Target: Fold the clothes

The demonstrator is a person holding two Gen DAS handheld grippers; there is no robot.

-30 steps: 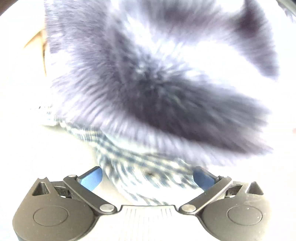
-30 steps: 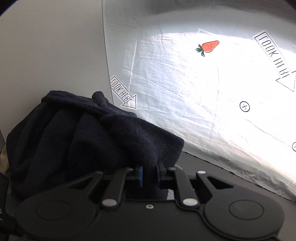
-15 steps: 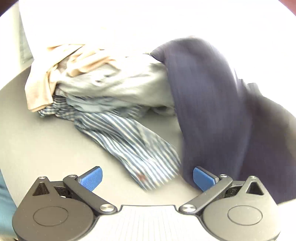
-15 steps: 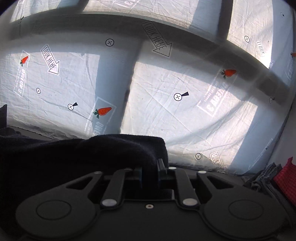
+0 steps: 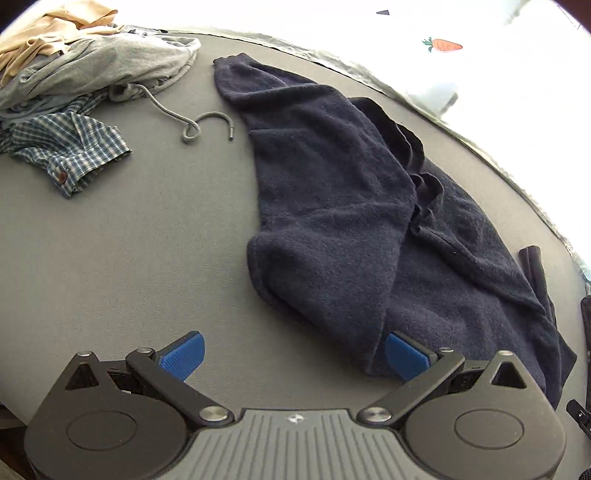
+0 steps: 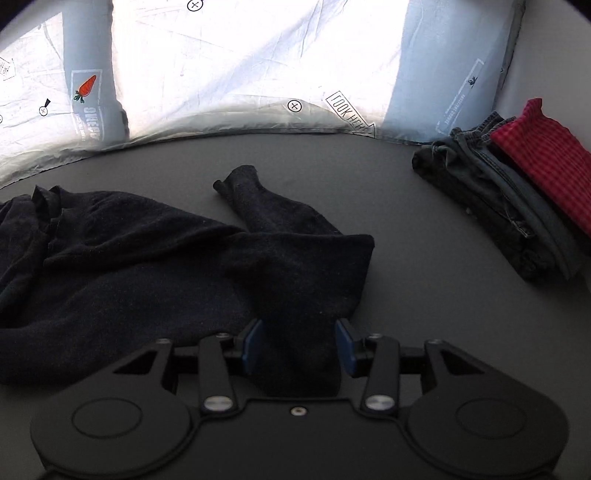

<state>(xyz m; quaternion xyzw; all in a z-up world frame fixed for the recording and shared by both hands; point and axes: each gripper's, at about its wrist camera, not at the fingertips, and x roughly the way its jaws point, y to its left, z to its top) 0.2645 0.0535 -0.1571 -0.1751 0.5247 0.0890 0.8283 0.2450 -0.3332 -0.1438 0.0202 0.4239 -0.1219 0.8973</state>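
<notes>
A dark navy fleece sweater (image 5: 332,199) lies rumpled on the grey table (image 5: 129,229), one sleeve stretched toward the far left. My left gripper (image 5: 293,354) is open just above the table, its right blue pad touching the sweater's near edge. In the right wrist view the same sweater (image 6: 147,251) is spread out, with a sleeve (image 6: 266,206) pointing away. My right gripper (image 6: 299,347) is open, and a fold of the sweater's corner lies loose between its blue pads.
A pile of unfolded clothes sits at the far left: a grey hoodie (image 5: 96,66) with a loose drawstring (image 5: 192,125), a plaid shirt (image 5: 70,147), a tan garment (image 5: 44,33). Folded jeans (image 6: 491,206) and a red checked cloth (image 6: 546,155) are stacked at the right. A white printed sheet (image 6: 258,55) hangs behind.
The sweater was carried over from the pile and laid on the table. My right gripper, shut on it before, has opened. My left gripper stayed open and swung toward the sweater.
</notes>
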